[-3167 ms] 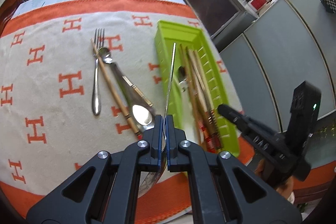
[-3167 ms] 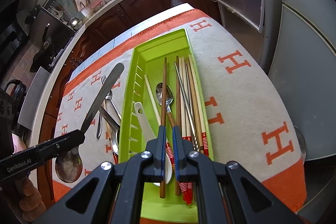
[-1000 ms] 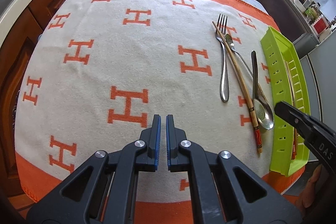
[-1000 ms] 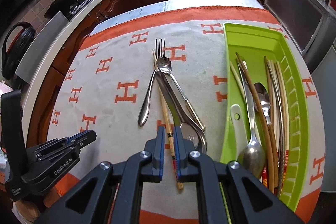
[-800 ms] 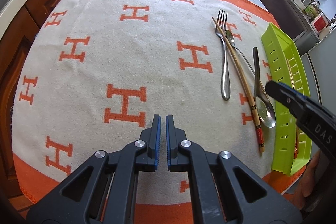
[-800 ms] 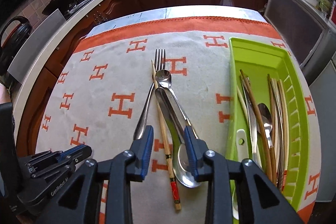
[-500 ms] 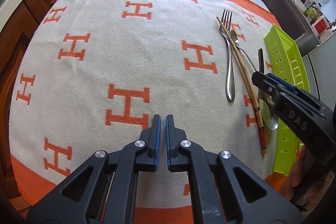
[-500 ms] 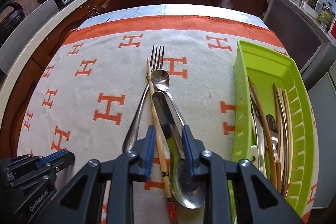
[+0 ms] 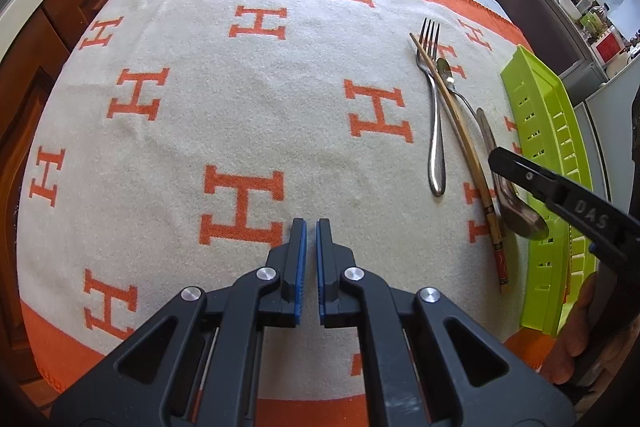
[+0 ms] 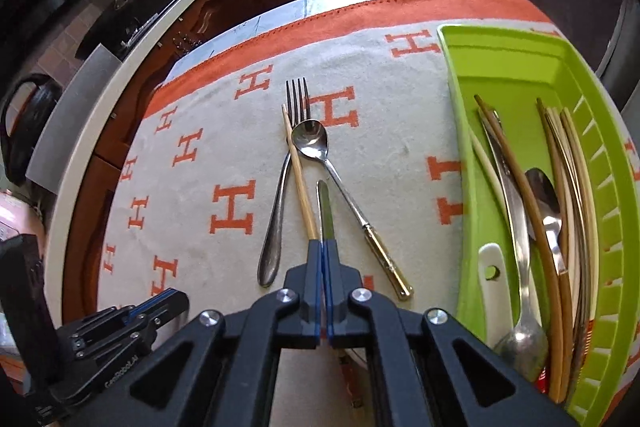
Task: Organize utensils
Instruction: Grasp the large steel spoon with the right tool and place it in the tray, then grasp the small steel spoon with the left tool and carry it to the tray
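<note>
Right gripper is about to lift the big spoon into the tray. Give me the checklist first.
1. Right gripper closed on the big spoon handle: ok.
2. Grip firm enough to lift: cannot tell.
3. Chopstick clear of the jaws: cannot tell; it runs right against the left finger.
4. Fork apart from the grip: ok.
5. Left gripper shut, empty, off to the side: ok.
6. Tray has bare room at its far end: ok.

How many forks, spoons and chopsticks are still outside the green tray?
Forks: 1, the fork
Spoons: 2, the small spoon and the big spoon
Chopsticks: 1, the chopstick
Total: 4
</note>
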`<state>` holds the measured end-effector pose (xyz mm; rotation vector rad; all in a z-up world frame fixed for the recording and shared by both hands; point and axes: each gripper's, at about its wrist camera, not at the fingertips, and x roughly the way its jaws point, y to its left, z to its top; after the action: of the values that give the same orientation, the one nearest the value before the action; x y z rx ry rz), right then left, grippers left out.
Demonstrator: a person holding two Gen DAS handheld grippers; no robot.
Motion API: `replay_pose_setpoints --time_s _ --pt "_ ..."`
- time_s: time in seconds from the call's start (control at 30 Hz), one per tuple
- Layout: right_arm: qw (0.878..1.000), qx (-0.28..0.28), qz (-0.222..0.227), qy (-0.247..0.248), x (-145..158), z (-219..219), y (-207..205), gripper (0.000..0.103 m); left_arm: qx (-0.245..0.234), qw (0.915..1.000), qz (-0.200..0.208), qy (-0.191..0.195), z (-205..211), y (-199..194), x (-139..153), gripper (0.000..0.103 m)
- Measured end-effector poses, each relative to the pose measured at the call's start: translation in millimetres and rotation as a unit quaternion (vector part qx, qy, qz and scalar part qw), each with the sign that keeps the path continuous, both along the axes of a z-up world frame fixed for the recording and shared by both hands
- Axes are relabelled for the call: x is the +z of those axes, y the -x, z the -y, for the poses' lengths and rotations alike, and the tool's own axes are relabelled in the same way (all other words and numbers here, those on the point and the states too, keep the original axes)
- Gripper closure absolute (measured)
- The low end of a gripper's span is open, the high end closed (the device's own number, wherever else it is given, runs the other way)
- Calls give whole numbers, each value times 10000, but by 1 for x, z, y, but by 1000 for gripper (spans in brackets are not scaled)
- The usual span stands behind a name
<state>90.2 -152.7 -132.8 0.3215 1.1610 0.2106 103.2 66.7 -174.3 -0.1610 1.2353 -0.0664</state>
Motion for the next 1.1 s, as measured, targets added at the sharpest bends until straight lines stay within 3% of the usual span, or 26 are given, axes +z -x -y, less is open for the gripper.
replay_pose_setpoints --time_s 0.4,0.63,0.83,1.03,1.1 --pt "9924 -379 139 -1163 39 47 39 102 -214 9997 46 -53 20 -3 12 102" --pt "9840 -573 393 -1640 65 79 57 102 -613 9974 82 364 62 -28 31 102" --pt "9798 -861 540 -1720 74 110 70 102 -692 9952 -155 680 101 -62 31 102" --pt "9758 -1264 427 -1733 60 141 78 102 -517 9937 -334 935 124 -90 19 102" --pt "9746 -1343 383 -1748 54 147 79 102 -413 9947 -377 864 129 -97 13 102"
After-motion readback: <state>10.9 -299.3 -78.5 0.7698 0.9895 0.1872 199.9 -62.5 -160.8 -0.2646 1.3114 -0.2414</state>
